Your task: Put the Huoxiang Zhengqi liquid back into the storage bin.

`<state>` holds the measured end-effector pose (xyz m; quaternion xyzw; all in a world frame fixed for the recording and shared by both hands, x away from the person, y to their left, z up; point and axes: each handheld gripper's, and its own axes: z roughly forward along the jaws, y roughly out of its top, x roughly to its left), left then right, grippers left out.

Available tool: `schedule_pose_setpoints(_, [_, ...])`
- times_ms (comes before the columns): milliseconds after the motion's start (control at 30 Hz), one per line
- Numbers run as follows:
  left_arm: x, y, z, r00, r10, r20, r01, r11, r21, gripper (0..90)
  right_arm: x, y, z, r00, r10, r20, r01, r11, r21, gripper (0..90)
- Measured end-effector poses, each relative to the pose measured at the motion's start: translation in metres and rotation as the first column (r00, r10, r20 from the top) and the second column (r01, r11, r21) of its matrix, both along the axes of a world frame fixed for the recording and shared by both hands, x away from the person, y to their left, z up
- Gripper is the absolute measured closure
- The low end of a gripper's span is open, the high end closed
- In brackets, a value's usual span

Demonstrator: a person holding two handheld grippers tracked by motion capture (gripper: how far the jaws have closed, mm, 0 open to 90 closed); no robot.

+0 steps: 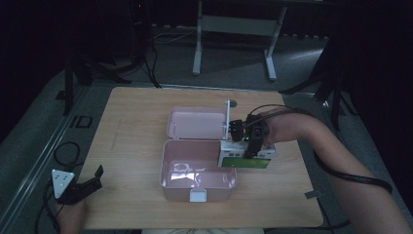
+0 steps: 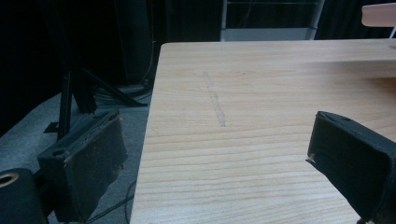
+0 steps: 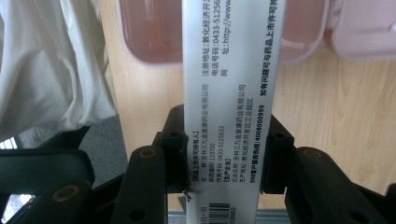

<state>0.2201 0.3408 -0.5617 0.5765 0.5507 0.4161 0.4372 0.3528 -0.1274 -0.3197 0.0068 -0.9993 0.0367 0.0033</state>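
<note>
Right claw (image 3: 224, 158) clamped on medicine box (image 3: 229, 93) beside pink lunchbox (image 1: 197, 187), left claw (image 2: 210, 163) spread apart

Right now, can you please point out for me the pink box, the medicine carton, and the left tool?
pink box (image 1: 197, 194): high view, on its front wall beside the white latch.
medicine carton (image 3: 229, 93): right gripper view, on its white printed side.
left tool (image 1: 92, 179): high view, between its two fingertips.

Hand-held gripper (image 2: 215, 158) gapes over wooden table (image 2: 261, 93).
</note>
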Motion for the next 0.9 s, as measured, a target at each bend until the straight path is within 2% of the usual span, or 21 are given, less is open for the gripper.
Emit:
schedule_pose_setpoints(100, [0.0, 0.0, 0.0, 1.0, 0.0, 0.0, 0.0, 1.0, 0.0, 4.5, 0.001, 0.016, -0.001, 0.9999, 0.004, 0.013, -0.004, 1.0, 0.005, 61.7])
schedule_pose_setpoints(367, [0.0, 0.0, 0.0, 1.0, -0.003, 0.001, 0.003, 1.0, -0.001, 4.5, -0.005, 0.049, -0.003, 0.9985, 0.054, -0.006, -0.054, 0.998, 0.011, 61.7])
schedule_pose_setpoints(833, [0.0, 0.001, 0.0, 1.0, -0.005, 0.003, 0.005, 1.0, -0.003, 4.5, -0.016, 0.096, -0.016, 0.9926, 0.118, -0.026, -0.118, 0.993, 0.009, 61.6])
schedule_pose_setpoints(900, [0.0, 0.001, 0.0, 1.0, -0.005, 0.003, 0.005, 1.0, -0.004, 4.5, -0.015, 0.1, -0.02, 0.9933, 0.112, -0.026, -0.112, 0.994, 0.007, 61.6])
